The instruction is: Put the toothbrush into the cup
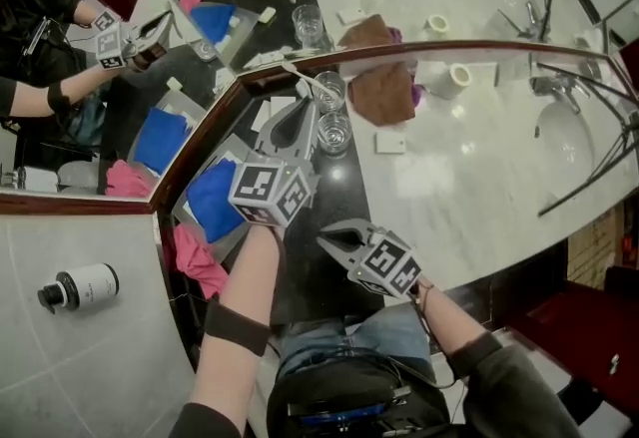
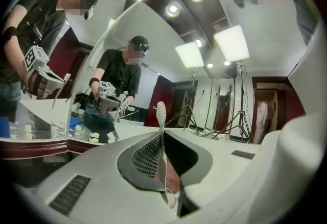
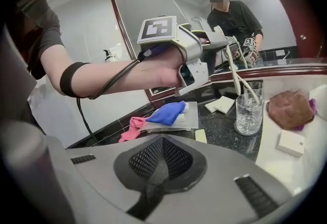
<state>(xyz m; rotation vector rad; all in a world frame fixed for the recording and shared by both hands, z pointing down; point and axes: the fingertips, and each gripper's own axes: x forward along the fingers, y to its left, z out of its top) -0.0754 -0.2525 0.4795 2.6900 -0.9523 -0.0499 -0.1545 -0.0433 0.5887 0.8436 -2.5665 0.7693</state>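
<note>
My left gripper (image 1: pixel 300 112) (image 2: pixel 161 136) is shut on a white toothbrush (image 2: pixel 161 116). The brush stands between the jaws with its bristle head up. In the right gripper view, the toothbrush (image 3: pixel 234 72) hangs from the left gripper (image 3: pixel 219 44), just above and left of a clear glass cup (image 3: pixel 249 113). That cup (image 1: pixel 332 132) stands on the dark counter strip, with a second glass (image 1: pixel 328 89) behind it by the mirror. My right gripper (image 1: pixel 334 241) (image 3: pixel 161 159) is shut and holds nothing. It hovers at the counter's near edge, short of the cups.
A brown cloth (image 1: pixel 384 77), a white soap block (image 1: pixel 389 142) and tape rolls (image 1: pixel 459 77) lie on the marble top. The sink (image 1: pixel 569 142) is at the right. Left of my arm are a blue cloth on a tray (image 1: pixel 215 197) and a pink cloth (image 1: pixel 200 261). A white bottle (image 1: pixel 85 284) lies far left.
</note>
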